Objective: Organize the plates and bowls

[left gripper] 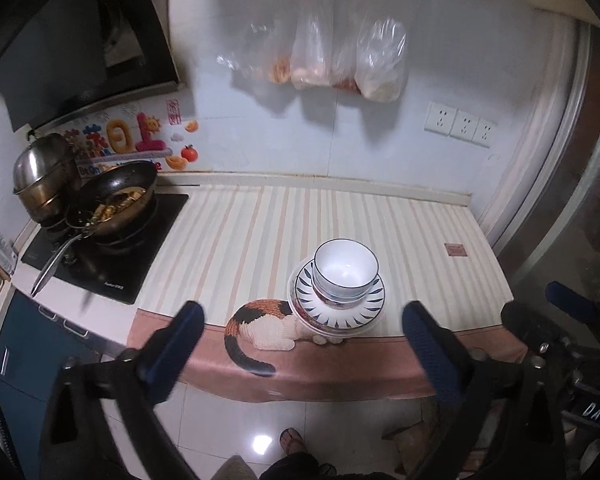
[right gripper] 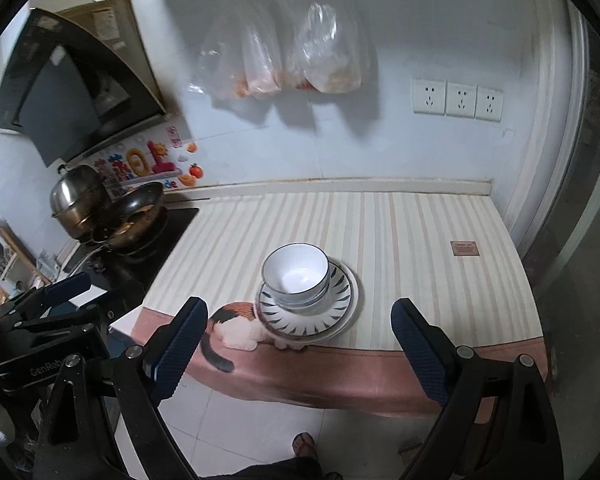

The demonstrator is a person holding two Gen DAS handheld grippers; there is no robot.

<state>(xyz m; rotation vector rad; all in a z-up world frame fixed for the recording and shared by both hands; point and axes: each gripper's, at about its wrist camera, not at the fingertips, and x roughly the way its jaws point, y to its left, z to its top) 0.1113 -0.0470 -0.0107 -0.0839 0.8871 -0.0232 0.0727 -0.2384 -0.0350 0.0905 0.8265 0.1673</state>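
Note:
White bowls with dark rims (left gripper: 346, 270) are nested together on a stack of plates (left gripper: 340, 310) with a blue leaf pattern. The stack stands near the front edge of the striped counter cloth (left gripper: 260, 232). It also shows in the right wrist view, bowls (right gripper: 296, 276) on plates (right gripper: 312, 316). My left gripper (left gripper: 304, 324) is open and empty, held back from the counter's front edge. My right gripper (right gripper: 300, 320) is open and empty, also off the counter in front of the stack. The right gripper shows at the left wrist view's right edge (left gripper: 568, 320).
A cooktop (left gripper: 112, 248) at the left holds a pan of food (left gripper: 116, 204) and a steel pot (left gripper: 44, 176). Plastic bags (left gripper: 332, 60) hang on the back wall beside sockets (left gripper: 460, 124). A cat picture (left gripper: 264, 324) is printed on the cloth. A steel frame (left gripper: 572, 160) borders the right.

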